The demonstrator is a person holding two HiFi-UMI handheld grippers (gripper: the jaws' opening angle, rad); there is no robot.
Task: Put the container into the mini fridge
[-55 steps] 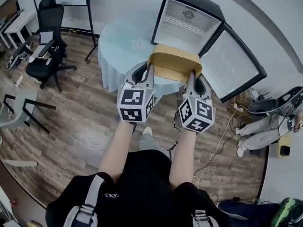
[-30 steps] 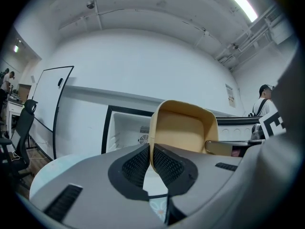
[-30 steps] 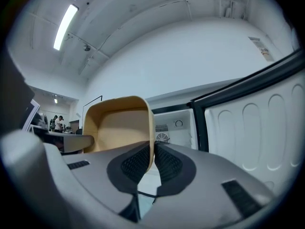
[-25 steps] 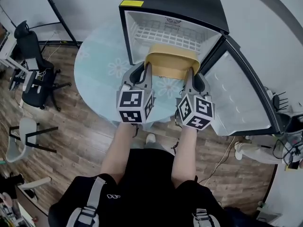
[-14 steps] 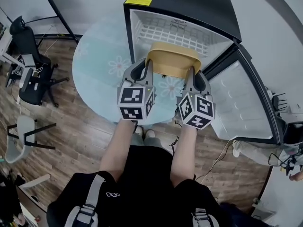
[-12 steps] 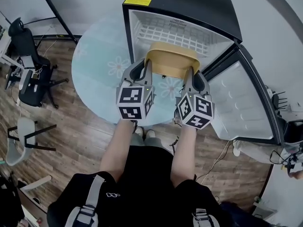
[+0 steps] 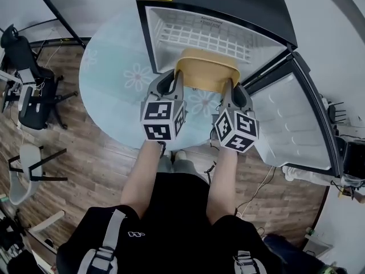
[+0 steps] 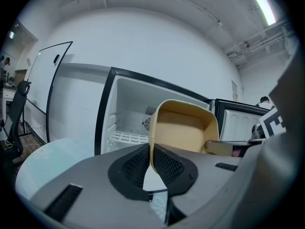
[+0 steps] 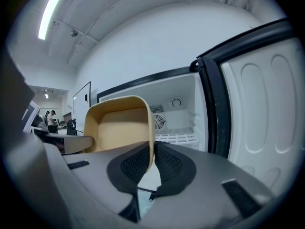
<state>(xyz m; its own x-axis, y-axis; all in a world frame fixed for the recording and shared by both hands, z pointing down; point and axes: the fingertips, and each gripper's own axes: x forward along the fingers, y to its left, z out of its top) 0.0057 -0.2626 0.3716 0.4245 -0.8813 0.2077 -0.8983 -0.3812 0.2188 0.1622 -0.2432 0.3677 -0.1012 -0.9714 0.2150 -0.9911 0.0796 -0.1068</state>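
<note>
- Already the tan container (image 7: pixel 206 70) is off the surface (image 7: pixel 108 84) and held in the air. It sits at the upper middle of the head view, just in front of the open mini fridge (image 7: pixel 245 4).
- On its left wall the left gripper (image 7: pixel 178 83) is clenched. In the left gripper view the fingers (image 8: pixel 136 165) pinch the thin rim from both sides.
- On its right wall the right gripper (image 7: pixel 229 90) grips the same way, its fingers (image 9: pixel 169 163) pressed onto the rim.
- Off to the right of the frame the door (image 7: pixel 291 119) hangs wide open, and the white wire shelf (image 7: pixel 197 34) inside looks bare.
- Picking up and carrying look done.
- What is left, as I judge it, is to pass the container through the opening and set it on the shelf or the fridge floor. Both grippers then let go and draw back.
</note>
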